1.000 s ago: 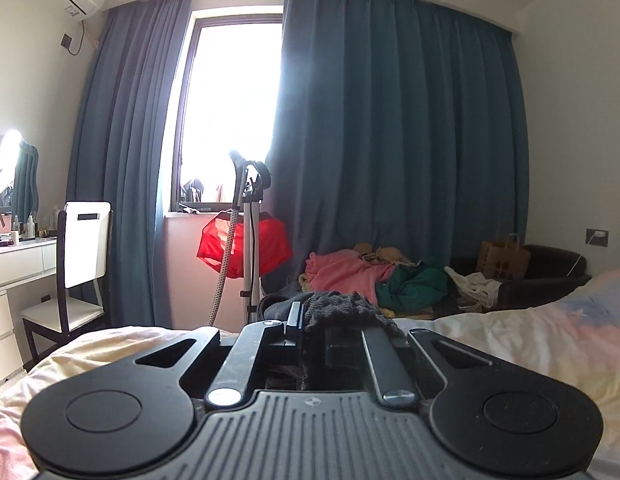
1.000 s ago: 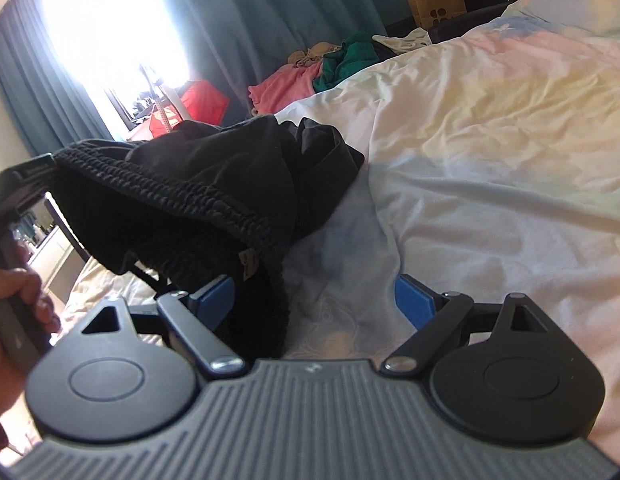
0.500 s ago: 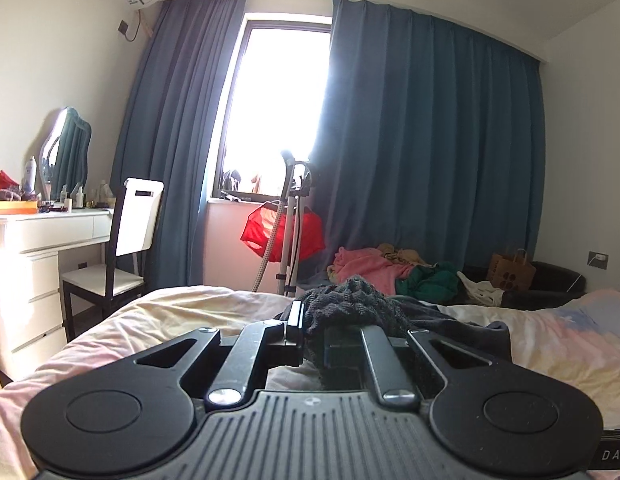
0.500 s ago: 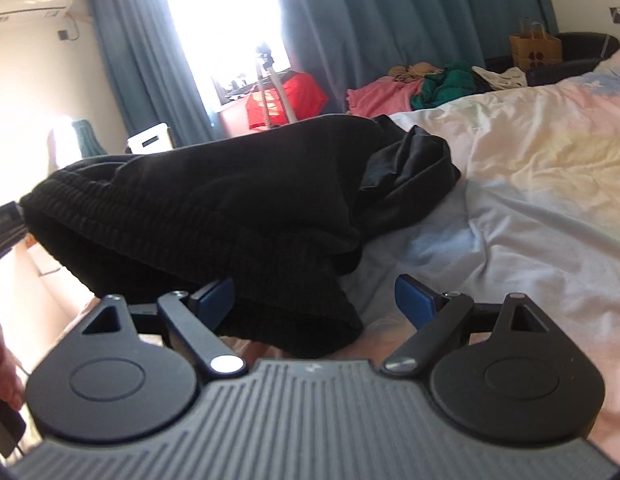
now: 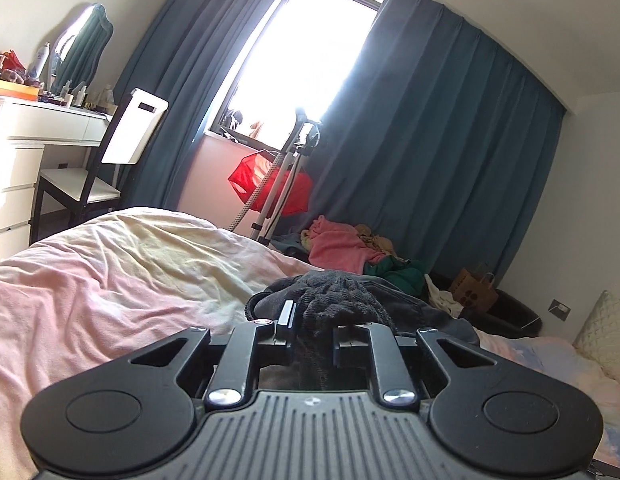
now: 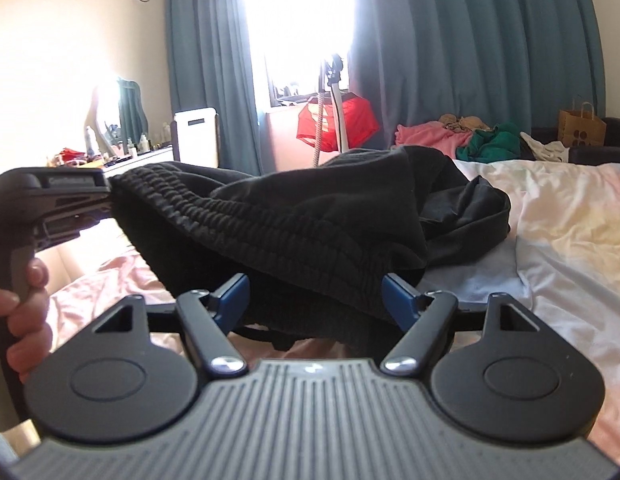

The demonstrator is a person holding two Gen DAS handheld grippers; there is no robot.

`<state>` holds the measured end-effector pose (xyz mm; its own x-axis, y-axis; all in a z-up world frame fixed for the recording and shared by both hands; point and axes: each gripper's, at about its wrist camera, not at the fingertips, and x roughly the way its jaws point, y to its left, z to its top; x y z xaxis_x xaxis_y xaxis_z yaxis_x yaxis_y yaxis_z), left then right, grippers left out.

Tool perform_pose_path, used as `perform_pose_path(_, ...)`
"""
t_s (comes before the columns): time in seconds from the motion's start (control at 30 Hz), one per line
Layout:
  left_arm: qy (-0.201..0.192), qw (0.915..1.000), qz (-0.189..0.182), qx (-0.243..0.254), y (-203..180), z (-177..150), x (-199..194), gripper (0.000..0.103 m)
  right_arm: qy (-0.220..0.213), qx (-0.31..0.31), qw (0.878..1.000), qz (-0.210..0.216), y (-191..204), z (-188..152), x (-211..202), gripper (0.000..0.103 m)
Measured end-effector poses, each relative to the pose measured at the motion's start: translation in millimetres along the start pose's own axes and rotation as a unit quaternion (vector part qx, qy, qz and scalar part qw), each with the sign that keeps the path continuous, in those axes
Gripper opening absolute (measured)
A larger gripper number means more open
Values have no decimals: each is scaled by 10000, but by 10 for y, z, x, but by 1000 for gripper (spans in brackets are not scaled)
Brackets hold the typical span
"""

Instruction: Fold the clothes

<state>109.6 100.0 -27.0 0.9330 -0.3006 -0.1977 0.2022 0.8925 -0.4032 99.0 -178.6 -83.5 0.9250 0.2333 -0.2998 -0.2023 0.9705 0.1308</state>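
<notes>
at frame centre, left gripper [image 5: 312, 326] pinches the black garment's [image 6: 310, 216] ribbed waistband to lift it; right gripper [image 6: 315, 294] gapes wide beneath the cloth.

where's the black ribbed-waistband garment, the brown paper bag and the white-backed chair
black ribbed-waistband garment [image 6: 294, 228], right wrist view, on the ribbed band
brown paper bag [image 6: 581, 130], right wrist view, front panel
white-backed chair [image 5: 135, 133], left wrist view, middle of backrest

The black trousers [image 6: 310, 224] lie on the bed [image 6: 570, 216], their waistband between the right gripper's [image 6: 315, 296] fingers [image 6: 396, 296]. The left gripper [image 6: 66, 204] is left of those fingers. Beyond them lies the clothes pile [image 6: 462, 136], the paper bag [image 6: 581, 127] to its right.
</notes>
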Motion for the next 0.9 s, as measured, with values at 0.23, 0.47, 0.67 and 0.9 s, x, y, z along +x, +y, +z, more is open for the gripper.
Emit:
perform_pose_path(0.23,317,9937,-1025,333,-21,163,209,24,-146,-1241,9915,373,404,244,32,69)
perform_pose_path(0.47,432,9903,-1211,531,55,198,327,27,302,-2145,9757,330,709,413,394,44)
perform_pose_path(0.67,514,9907,-1170,466,147,185,404,33,704,-1359,9868,527,661,730,697,14)
perform_pose_path(0.9,566,9814,-1669,766,-34,64,401,42,499,305,9982,104,-113,1168,799,11)
